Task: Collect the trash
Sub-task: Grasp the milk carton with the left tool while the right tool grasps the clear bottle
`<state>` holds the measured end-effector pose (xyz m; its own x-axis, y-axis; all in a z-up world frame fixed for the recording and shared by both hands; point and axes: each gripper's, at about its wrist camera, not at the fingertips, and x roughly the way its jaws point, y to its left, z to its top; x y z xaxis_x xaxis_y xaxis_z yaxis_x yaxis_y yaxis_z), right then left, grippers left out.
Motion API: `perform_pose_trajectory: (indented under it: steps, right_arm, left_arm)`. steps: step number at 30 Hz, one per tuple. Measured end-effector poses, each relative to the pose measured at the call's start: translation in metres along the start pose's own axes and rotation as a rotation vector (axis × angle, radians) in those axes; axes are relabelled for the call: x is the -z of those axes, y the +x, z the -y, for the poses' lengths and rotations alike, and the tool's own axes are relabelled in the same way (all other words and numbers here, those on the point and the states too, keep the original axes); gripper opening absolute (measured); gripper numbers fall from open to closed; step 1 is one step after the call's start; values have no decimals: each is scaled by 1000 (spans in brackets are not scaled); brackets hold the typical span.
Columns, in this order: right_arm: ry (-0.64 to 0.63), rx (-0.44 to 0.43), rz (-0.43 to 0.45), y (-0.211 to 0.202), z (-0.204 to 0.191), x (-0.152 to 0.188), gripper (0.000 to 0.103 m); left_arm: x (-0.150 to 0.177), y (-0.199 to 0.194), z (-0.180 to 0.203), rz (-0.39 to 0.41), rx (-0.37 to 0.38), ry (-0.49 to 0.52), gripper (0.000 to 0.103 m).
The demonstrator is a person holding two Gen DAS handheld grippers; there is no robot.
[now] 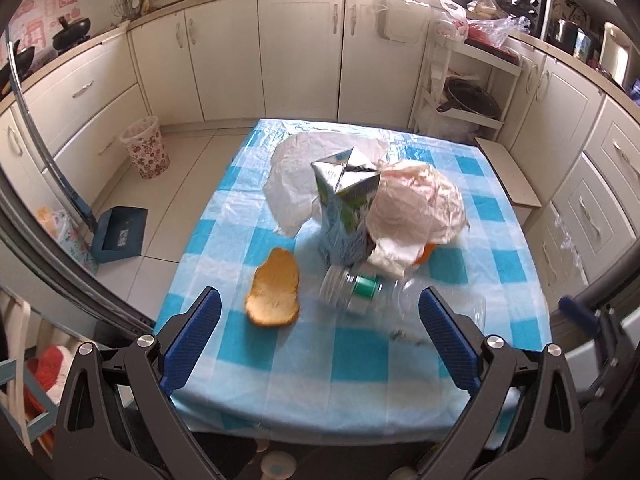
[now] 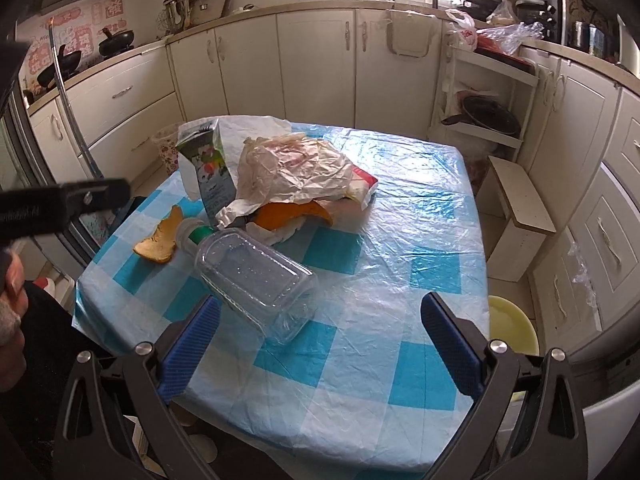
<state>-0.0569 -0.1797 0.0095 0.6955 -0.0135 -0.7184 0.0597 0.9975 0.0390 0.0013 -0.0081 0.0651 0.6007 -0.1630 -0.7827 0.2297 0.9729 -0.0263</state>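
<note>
On the checked tablecloth (image 2: 400, 240) near the front edge lies an empty clear bottle (image 2: 256, 280), light, slick, crushable; grab mid-body. Peel (image 1: 274, 294) beside it, soft. Left gripper (image 1: 320, 320) and right gripper (image 2: 320, 320) both spread wide, holding nothing

1. A carton (image 1: 344, 204) is standing upright near the middle of the table (image 1: 360, 392) in the left wrist view.
2. A crumpled bag (image 1: 416, 208) is leaning against the carton's right side.
3. A second bag (image 1: 288, 184) is lying behind and to the left of the carton.
4. A bottle (image 2: 252, 276) is lying on its side in front of the carton, lower centre of the frame.
5. A peel (image 1: 274, 294) is lying left of the bottle, apart from it.
6. A bin (image 1: 146, 146) is standing on the floor at the frame's left, beyond the table.
7. A dustpan (image 1: 118, 234) is lying on the floor below the bin.
</note>
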Motion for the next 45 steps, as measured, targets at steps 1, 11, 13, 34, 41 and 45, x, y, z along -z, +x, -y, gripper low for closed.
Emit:
perform_pose_trajectory:
  steps: [1,11,13,34,41,45]
  right_arm:
    - [-14,-11,-12,6,-1,-2,97]
    - [-133,-81,-84,59,-8,-17,97]
    - [-123,-108,-92,64,-7,-17,97]
    - [-134,-214,-105,84,-14,-27,97]
    - [-260,-246,-154,88,-28,-30,96]
    - [-379,-292,-196,80,-40,-28,94]
  left_arm:
    - [-6,8,2,-8,-2,-13,95]
    - [-46,80,13,-53,-72,-166,95]
    - [-50,88,14,-49,-91,-182,95]
    - [-56,87,-32,-38,81,-139,28]
    - [-59,69,-40,-15,135,-87,28]
    - [-59,66,-48,-15,155,-89,28]
